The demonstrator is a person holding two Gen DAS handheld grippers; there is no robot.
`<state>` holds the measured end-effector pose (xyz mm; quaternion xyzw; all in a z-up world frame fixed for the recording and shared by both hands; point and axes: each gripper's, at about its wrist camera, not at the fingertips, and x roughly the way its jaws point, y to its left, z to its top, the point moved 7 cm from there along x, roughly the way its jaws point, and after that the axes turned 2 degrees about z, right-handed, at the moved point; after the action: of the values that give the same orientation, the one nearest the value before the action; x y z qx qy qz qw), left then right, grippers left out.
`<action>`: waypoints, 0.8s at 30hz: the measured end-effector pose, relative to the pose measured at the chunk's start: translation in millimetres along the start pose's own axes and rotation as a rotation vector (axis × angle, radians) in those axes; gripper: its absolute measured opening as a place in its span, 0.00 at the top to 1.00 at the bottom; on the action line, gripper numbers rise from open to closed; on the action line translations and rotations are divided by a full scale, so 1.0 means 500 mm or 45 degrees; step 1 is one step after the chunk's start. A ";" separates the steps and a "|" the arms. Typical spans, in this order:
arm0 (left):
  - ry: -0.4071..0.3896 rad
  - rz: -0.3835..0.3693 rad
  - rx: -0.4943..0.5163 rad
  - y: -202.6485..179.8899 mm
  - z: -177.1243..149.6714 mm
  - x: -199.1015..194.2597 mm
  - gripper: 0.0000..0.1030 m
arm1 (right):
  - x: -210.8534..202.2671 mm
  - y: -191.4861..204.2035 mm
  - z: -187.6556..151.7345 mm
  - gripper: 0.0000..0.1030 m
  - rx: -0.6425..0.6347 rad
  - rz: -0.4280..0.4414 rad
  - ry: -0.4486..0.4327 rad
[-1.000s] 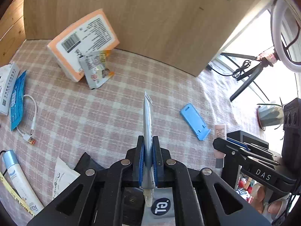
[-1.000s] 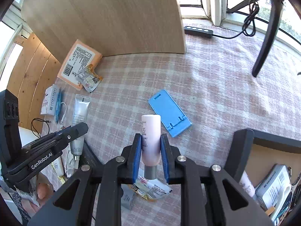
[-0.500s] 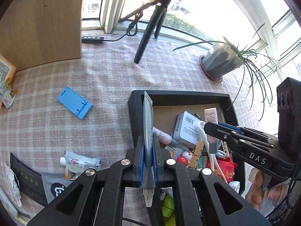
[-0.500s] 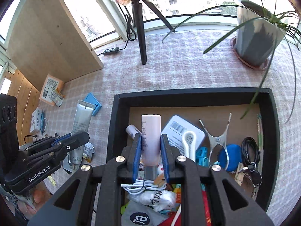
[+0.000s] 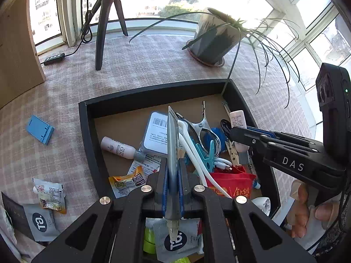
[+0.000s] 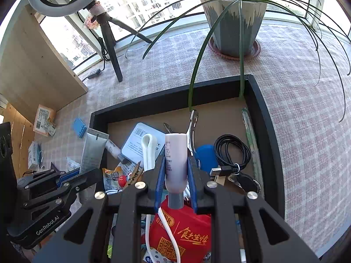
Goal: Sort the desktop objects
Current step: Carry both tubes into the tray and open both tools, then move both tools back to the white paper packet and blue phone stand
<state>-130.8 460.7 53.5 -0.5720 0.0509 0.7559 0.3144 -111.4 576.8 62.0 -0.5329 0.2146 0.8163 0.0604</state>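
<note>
The black tray (image 5: 87, 135) sits on the checked cloth, crowded with clutter; above it the left gripper (image 5: 173, 175) is clamped on a flat silver tube (image 5: 172, 144), the right gripper (image 6: 175, 171) on a pink bottle (image 6: 175, 157), both over the tray's near half

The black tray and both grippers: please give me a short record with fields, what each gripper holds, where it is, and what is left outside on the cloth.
left gripper: shut on a flat silver tube, seen edge-on, above the black tray
right gripper: shut on a pale pink bottle, cap toward the camera, above the same tray
tray contents: white box, pink bottle lying flat, metal clip, black cable, red packet, more
outside on the cloth: blue phone stand, small sachet
behind the tray: potted plant, tripod
</note>
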 end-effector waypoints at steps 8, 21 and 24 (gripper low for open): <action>-0.038 0.053 -0.007 0.028 -0.004 -0.026 0.60 | -0.012 0.027 0.008 0.58 -0.034 -0.003 -0.031; -0.028 0.213 -0.161 0.236 -0.064 -0.081 0.56 | 0.041 0.183 0.002 0.48 -0.245 0.078 0.038; -0.025 0.284 -0.217 0.317 -0.086 -0.101 0.52 | 0.059 0.240 0.001 0.46 -0.326 0.103 0.063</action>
<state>-172.2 294.3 39.6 -0.5801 0.0468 0.7932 0.1793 -163.5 465.2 69.9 -0.5472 0.1315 0.8253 -0.0463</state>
